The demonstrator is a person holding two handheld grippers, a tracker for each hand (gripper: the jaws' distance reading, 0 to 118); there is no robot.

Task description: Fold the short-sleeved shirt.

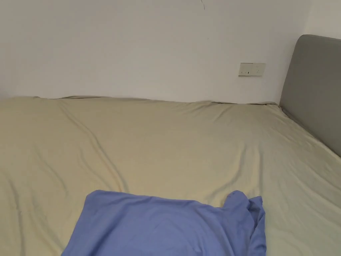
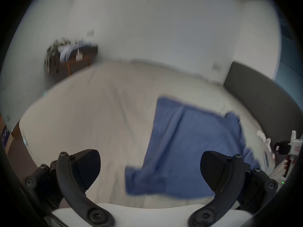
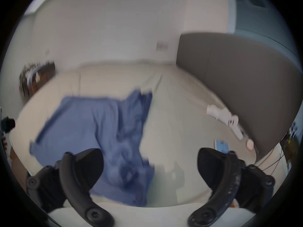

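Your left tongs point(image 2: 150, 170) and right tongs point(image 3: 150, 168) both gape wide with nothing between them, raised above the bed point(image 1: 173, 140). The blue shirt point(image 1: 166, 226) lies rumpled on the bed's near edge, beneath and apart from both.

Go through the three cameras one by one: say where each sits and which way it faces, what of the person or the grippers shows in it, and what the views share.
Head view: on the person's head, looking across the bed toward the wall, with the headboard on the right; the blue shirt lies at the bottom edge.
Left gripper view: rides the left gripper, jaws wide apart, looking down at the shirt from above; the right gripper shows at the far right.
Right gripper view: rides the right gripper, jaws wide apart, above the shirt.
Shared: shirt, bed, headboard.
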